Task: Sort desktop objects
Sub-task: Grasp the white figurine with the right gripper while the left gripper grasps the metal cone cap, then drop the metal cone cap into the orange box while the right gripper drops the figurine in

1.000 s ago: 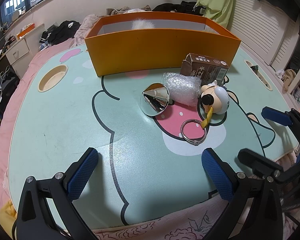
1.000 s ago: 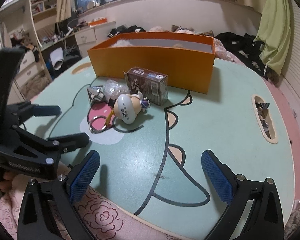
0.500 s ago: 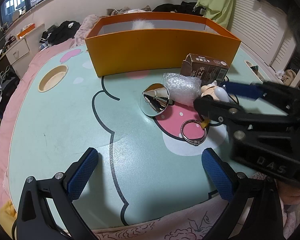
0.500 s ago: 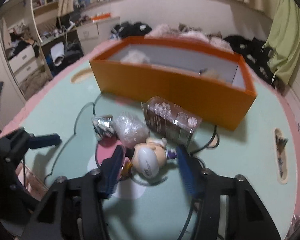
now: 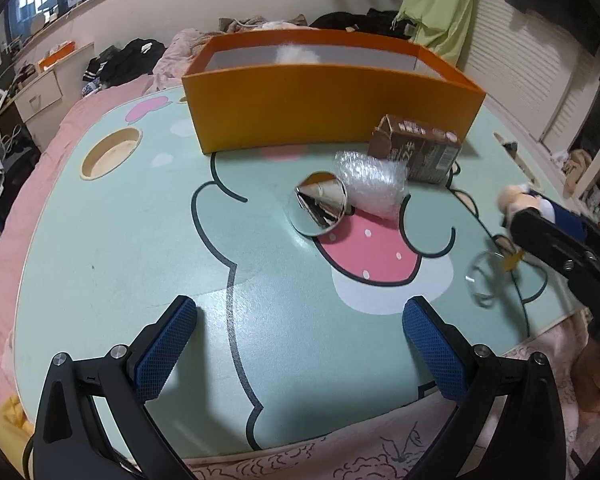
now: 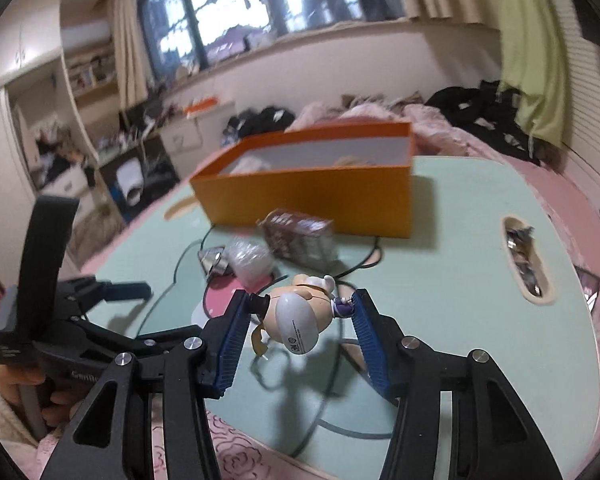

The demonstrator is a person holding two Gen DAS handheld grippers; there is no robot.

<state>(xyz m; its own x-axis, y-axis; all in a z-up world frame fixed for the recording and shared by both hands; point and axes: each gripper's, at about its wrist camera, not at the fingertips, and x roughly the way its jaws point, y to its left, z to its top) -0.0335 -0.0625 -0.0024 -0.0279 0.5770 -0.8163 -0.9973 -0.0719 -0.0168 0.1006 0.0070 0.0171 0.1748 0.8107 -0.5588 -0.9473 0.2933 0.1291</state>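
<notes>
My right gripper [image 6: 300,314] is shut on a small white and cream toy figure [image 6: 300,320] and holds it above the table. In the left wrist view the figure [image 5: 514,200] hangs at the right edge, its metal key ring [image 5: 485,282] dangling on a yellow strap. My left gripper [image 5: 296,332] stands open over the near table edge with nothing between its fingers. A brown carton [image 5: 416,150], a bubble-wrap bundle [image 5: 374,184] and a shiny silver cone [image 5: 320,204] lie in front of the orange box [image 5: 332,92].
The cartoon-printed green table [image 5: 140,260] has a round hole [image 5: 110,152] at the left and a slot [image 6: 526,256] at the right. Pink bedding surrounds it. A hand [image 6: 16,384] grips the left tool's handle. Clothes and drawers lie behind.
The right gripper reached in to the toy figure, shut on it and lifted it off the table toward the right, key ring swinging below. The left gripper stayed put.
</notes>
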